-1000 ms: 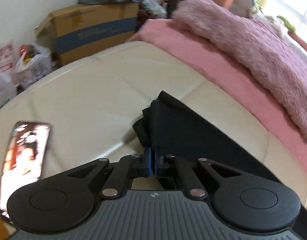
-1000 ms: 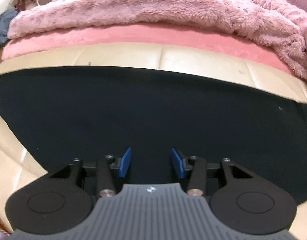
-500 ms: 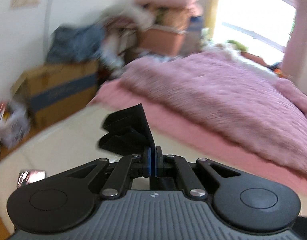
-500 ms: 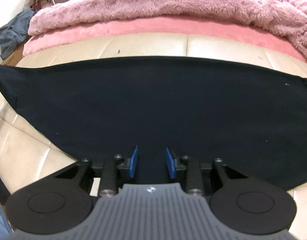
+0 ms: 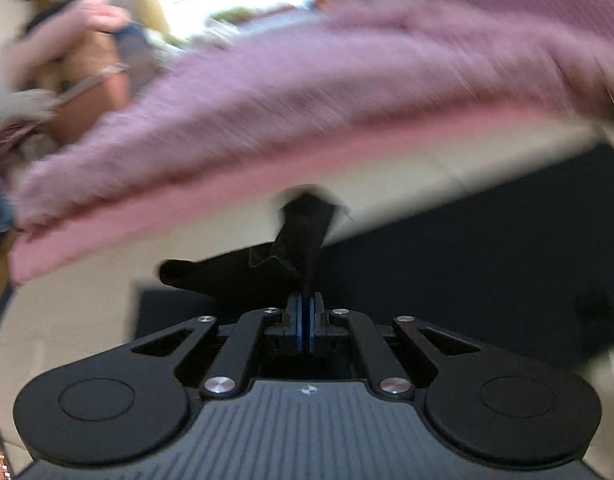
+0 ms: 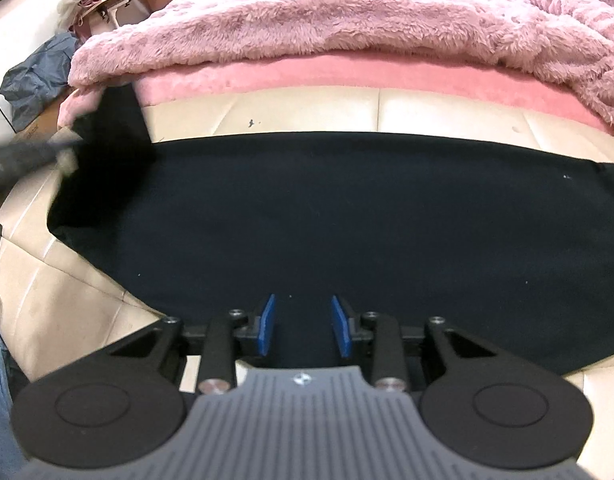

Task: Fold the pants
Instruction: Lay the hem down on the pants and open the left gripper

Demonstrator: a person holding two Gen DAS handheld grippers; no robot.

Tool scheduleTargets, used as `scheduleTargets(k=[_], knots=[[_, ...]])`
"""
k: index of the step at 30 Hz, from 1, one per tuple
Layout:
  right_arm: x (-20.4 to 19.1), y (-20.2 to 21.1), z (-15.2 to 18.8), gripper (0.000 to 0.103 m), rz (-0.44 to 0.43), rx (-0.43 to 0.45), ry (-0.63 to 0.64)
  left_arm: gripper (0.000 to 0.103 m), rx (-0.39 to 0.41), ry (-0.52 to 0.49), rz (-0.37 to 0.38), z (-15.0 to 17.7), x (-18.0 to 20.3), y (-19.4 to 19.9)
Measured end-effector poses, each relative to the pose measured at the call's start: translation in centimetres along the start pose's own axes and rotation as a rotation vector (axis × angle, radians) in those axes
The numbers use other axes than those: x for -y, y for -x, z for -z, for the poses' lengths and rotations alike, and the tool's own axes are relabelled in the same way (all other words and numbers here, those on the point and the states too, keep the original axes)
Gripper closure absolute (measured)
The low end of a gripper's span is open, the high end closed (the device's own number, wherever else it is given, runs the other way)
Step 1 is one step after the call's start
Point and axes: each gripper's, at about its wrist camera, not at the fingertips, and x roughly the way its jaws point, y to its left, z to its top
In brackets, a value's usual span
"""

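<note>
Mid-fold: left gripper (image 5: 306, 312) clamped on black pants (image 6: 347, 220) end, lifted. Right gripper (image 6: 303, 326) fingers apart, pinning nothing. Next: carry across, lay aligned.

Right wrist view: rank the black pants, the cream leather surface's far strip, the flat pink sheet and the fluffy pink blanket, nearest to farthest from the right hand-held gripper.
1. Black pants, directly beneath the right hand-held gripper.
2. Cream leather surface, the strip just beyond the pants.
3. Flat pink sheet, behind that strip.
4. Fluffy pink blanket, heaped at the back.
</note>
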Motion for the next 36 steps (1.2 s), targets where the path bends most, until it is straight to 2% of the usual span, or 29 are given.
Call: scheduleTargets(k=[2,4,10,13,16,19,22,24,26,29,33,36], knots=[[-0.1,-0.1,0.1,0.075,-0.006,-0.005,0.000,0.100,-0.055,-0.043,0.043,1.5,1.3,-0.8],[-0.2,-0.2,0.3,0.075,-0.014,-0.012,0.001,0.098,-0.073,-0.049,0.078,2.6,1.3,-1.0],[-0.9,-0.8,0.4,0.075,-0.041,-0.027,0.006,0.097,-0.122,0.147,0.334,3.1,-1.9,-1.2],[-1.5,-0.8,0.4,0.073,-0.057,-0.028,0.020,0.087,-0.136,0.232,0.456,3.2,-3.1,-1.1],[-2.1,-0.8,0.5,0.071,-0.081,-0.027,0.018,0.085,-0.120,0.319,0.538,3.3,-5.0,-0.3],[-2.5,-0.9,0.3,0.070,-0.113,-0.024,0.007,0.074,-0.075,0.398,0.535,2.9,-7.6,0.5],[-3.1,-1.1,0.1,0.070,-0.131,-0.016,0.009,0.073,-0.062,0.480,0.459,3.0,-10.5,0.8],[-3.4,-1.4,-0.2,0.070,-0.144,-0.008,0.006,0.067,-0.056,0.528,0.401,3.2,-11.9,0.7],[-3.8,-2.0,-0.8,0.070,-0.156,-0.004,-0.002,0.052,-0.043,0.584,0.368,3.4,-13.0,0.5],[-4.5,-2.7,-1.7,0.070,-0.170,0.006,0.002,0.048,-0.040,0.668,0.357,3.9,-14.6,-0.2],[-5.7,-3.8,-2.8,0.070,-0.151,0.011,0.039,0.048,-0.091,0.709,0.383,4.4,-15.1,-1.7],[-6.0,-4.4,-3.2,0.070,-0.155,0.010,0.038,0.048,-0.096,0.769,0.476,4.5,-14.9,-3.1]])
